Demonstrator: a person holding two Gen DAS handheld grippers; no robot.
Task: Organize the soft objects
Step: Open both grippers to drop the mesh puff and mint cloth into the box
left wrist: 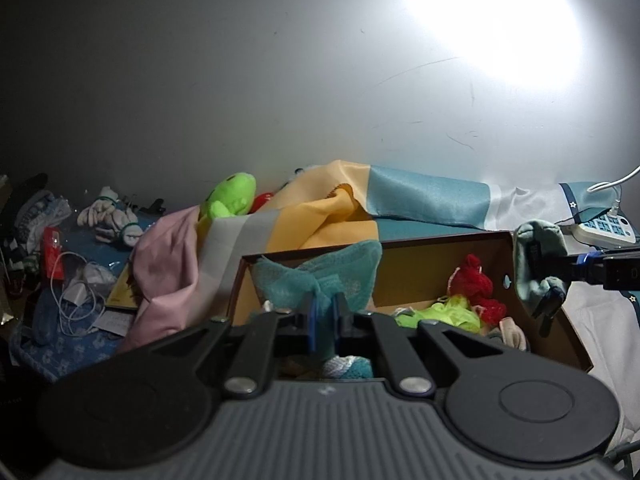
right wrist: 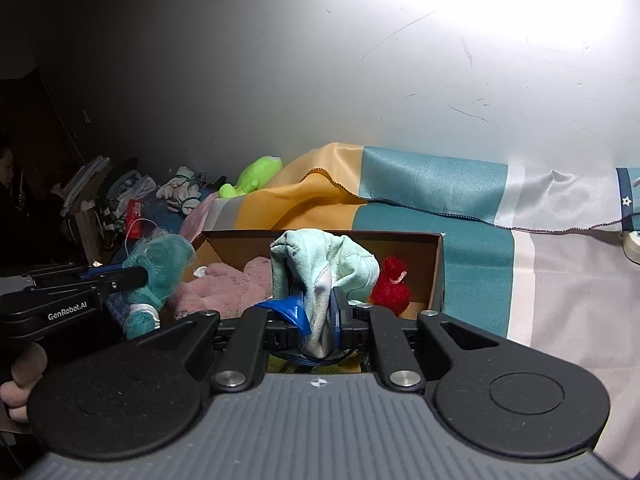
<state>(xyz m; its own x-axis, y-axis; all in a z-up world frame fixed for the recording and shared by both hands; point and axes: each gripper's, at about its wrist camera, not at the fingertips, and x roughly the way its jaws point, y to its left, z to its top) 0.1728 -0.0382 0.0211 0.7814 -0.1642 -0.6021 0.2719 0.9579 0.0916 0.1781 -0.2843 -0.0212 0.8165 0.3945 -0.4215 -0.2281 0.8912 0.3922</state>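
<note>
Room: grey wall (left wrist: pixel 240 80) behind a messy bed, with a bright light glare at the top right.
Bed cover: striped sheet (right wrist: pixel 432 196) in yellow, teal and white, bunched up behind the box.
Box: brown cardboard box (left wrist: pixel 432 256), open on top, sitting on the bed.
Left gripper (left wrist: pixel 325 312): closed tight on a teal sock (left wrist: pixel 320 276). The sock is fuzzy and knitted, and it hangs over the near left part of the box.
Right gripper (right wrist: pixel 320 312): closed tight on a pale mint sock (right wrist: pixel 324 264). This one is soft and floppy, with a white patch, and it droops over the fingers in front of the box.
In the box: red fluffy toy (right wrist: pixel 390 284), pink plush toy (right wrist: pixel 232 284), neon green fuzzy thing (left wrist: pixel 452 312).
Behind the box: green plush toy (left wrist: pixel 232 198) lying on a pink cloth (left wrist: pixel 168 264).
Far left pile: white gloves (left wrist: pixel 110 220), white cable (left wrist: pixel 76 296), blue cloth with flowers (left wrist: pixel 60 344).
Far right: white power strip (left wrist: pixel 600 230) on the bed.
</note>
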